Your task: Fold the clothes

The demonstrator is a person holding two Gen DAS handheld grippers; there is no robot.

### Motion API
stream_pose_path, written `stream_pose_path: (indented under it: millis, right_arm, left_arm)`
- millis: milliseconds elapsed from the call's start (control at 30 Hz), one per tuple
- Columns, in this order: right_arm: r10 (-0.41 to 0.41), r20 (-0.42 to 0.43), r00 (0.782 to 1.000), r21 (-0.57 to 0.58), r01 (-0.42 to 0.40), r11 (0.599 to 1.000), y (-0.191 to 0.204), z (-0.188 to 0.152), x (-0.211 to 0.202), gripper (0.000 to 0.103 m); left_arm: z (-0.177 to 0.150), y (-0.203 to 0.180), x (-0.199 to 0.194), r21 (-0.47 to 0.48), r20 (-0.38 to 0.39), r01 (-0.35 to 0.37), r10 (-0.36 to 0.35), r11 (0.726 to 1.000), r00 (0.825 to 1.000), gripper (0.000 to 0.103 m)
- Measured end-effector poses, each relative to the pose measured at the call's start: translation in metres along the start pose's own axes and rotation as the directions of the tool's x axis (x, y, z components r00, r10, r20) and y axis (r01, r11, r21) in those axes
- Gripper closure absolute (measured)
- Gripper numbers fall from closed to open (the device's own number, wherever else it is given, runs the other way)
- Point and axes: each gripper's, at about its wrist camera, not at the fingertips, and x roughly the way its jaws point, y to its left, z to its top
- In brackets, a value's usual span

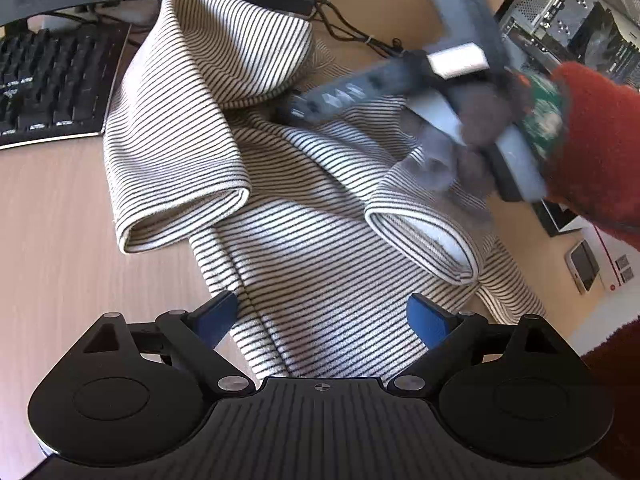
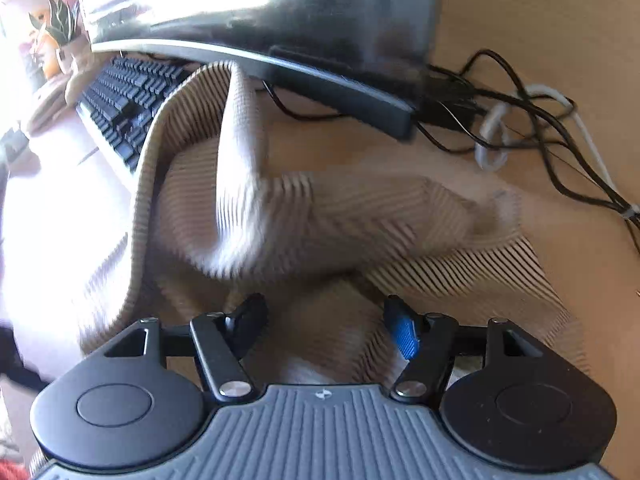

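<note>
Wooden desk (image 1: 60, 208), pale and sunlit, carrying a monitor base (image 2: 344, 80), a black keyboard (image 1: 44, 92) at one side and a tangle of cables (image 2: 520, 120) toward the back. Striped garment (image 1: 320, 248), cream with fine dark lines, lying crumpled across the middle of the desk between keyboard and cables; one portion rises in a loose hump just beside the keyboard, and two sleeve cuffs (image 1: 184, 216) gape open on top of the body panel. Judged by its drape and rounded folds, the knit is soft, light and limp: it will sag wherever unsupported and will not slip readily from rubber pads, so it is best taken at a doubled edge such as a cuff, hem or shoulder seam rather than mid-panel. Red sleeve (image 1: 592, 140) of the person at the right of the left wrist view, carrying the right gripper (image 2: 324, 320), which appears there only as a motion-blurred grey form above the cloth. Right gripper jaws apart, fabric bunched between them but not visibly pinched by the pads. Left gripper (image 1: 322, 320) poised low over the near hem, its blue fingers (image 1: 426, 320) spread wide and holding nothing.
</note>
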Motion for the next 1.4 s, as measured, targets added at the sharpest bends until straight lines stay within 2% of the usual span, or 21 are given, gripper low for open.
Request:
stream_pose_path:
  millis: [67, 167, 233, 367, 467, 533, 567, 667, 733, 800, 900, 1000, 1033, 1067, 1167, 1200, 1267, 1333, 1400]
  right_arm:
    - [-0.077, -0.01, 0.997, -0.022, 0.077, 0.997, -0.007, -0.021, -0.013, 0.035]
    - [-0.153, 0.009, 0.988, 0.066, 0.152, 0.986, -0.024, -0.047, -0.045, 0.036]
    - [-0.16, 0.036, 0.986, 0.119, 0.155, 0.981, -0.028, -0.063, -0.067, 0.036]
    - [-0.141, -0.007, 0.99, 0.163, 0.14, 0.977, -0.017, -0.11, -0.085, 0.036]
    - [-0.203, -0.01, 0.979, 0.122, 0.202, 0.972, 0.008, -0.138, -0.087, 0.036]
    - [-0.226, -0.014, 0.974, 0.125, 0.226, 0.966, 0.015, -0.148, -0.092, 0.036]
    - [-0.232, -0.021, 0.973, 0.134, 0.232, 0.963, 0.016, -0.152, -0.096, 0.036]
    - [-0.29, -0.023, 0.957, 0.195, 0.289, 0.937, 0.013, -0.156, -0.107, 0.039]
    - [-0.299, 0.011, 0.954, 0.278, 0.284, 0.918, 0.015, -0.155, -0.13, 0.042]
    - [-0.245, 0.069, 0.967, 0.326, 0.211, 0.922, 0.025, -0.15, -0.149, 0.042]
    - [-0.135, 0.112, 0.985, 0.331, 0.091, 0.939, 0.047, -0.138, -0.153, 0.042]
    - [-0.084, 0.063, 0.994, 0.258, 0.065, 0.964, 0.072, -0.133, -0.126, 0.042]
    - [-0.098, 0.038, 0.994, 0.228, 0.086, 0.97, 0.078, -0.131, -0.114, 0.046]
    - [-0.134, 0.029, 0.991, 0.194, 0.126, 0.973, 0.081, -0.13, -0.107, 0.07]
    - [-0.222, 0.056, 0.973, 0.078, 0.218, 0.973, 0.08, -0.126, -0.113, 0.088]
    - [-0.28, 0.082, 0.957, 0.046, 0.277, 0.96, 0.071, -0.12, -0.126, 0.09]
    - [-0.429, 0.152, 0.89, 0.017, 0.432, 0.902, 0.045, -0.107, -0.163, 0.091]
    - [-0.579, 0.229, 0.782, 0.08, 0.578, 0.812, 0.009, -0.084, -0.205, 0.091]
    - [-0.701, 0.305, 0.644, 0.172, 0.687, 0.706, -0.021, -0.06, -0.252, 0.091]
  left_arm:
    - [0.008, 0.001, -0.001, -0.004, 0.011, 0.02, -0.02, 1.0, 1.0, 0.008]
    - [0.028, -0.005, -0.005, 0.062, 0.074, 0.012, -0.017, 0.998, 0.997, 0.008]
    - [0.046, -0.009, -0.006, 0.111, 0.127, -0.006, -0.008, 0.994, 0.992, 0.008]
    - [0.085, -0.009, 0.012, 0.14, 0.161, 0.047, -0.069, 0.989, 0.984, 0.008]
    - [0.11, -0.009, 0.031, 0.149, 0.184, 0.036, -0.063, 0.988, 0.981, 0.007]
    - [0.123, -0.003, 0.042, 0.11, 0.229, -0.075, 0.048, 0.991, 0.972, 0.007]
    - [0.13, 0.0, 0.048, 0.087, 0.25, -0.133, 0.107, 0.987, 0.962, 0.007]
    - [0.14, 0.016, 0.054, 0.003, 0.252, -0.216, 0.209, 0.976, 0.945, 0.007]
    - [0.139, 0.022, 0.05, -0.013, 0.249, -0.224, 0.22, 0.975, 0.943, 0.007]
    - [0.132, 0.022, 0.042, -0.028, 0.252, -0.202, 0.203, 0.979, 0.946, 0.006]
    - [0.118, 0.014, 0.029, -0.044, 0.262, -0.142, 0.148, 0.989, 0.954, 0.003]
    - [0.105, 0.0, 0.021, -0.024, 0.262, -0.106, 0.109, 0.994, 0.959, 0.001]
    - [0.102, -0.003, 0.019, -0.011, 0.259, -0.1, 0.099, 0.995, 0.961, 0.001]
    - [0.099, -0.007, 0.016, 0.001, 0.257, -0.093, 0.09, 0.996, 0.962, 0.001]
    - [0.091, -0.007, -0.003, 0.04, 0.271, -0.097, 0.082, 0.995, 0.959, 0.0]
    - [0.088, -0.007, -0.009, 0.052, 0.276, -0.098, 0.08, 0.994, 0.958, 0.0]
    - [0.084, -0.005, -0.016, 0.07, 0.268, -0.085, 0.063, 0.994, 0.961, 0.0]
    - [0.081, -0.005, -0.02, 0.086, 0.255, -0.063, 0.039, 0.994, 0.966, 0.0]
    - [0.077, -0.009, -0.019, 0.11, 0.24, -0.035, 0.007, 0.993, 0.971, 0.0]
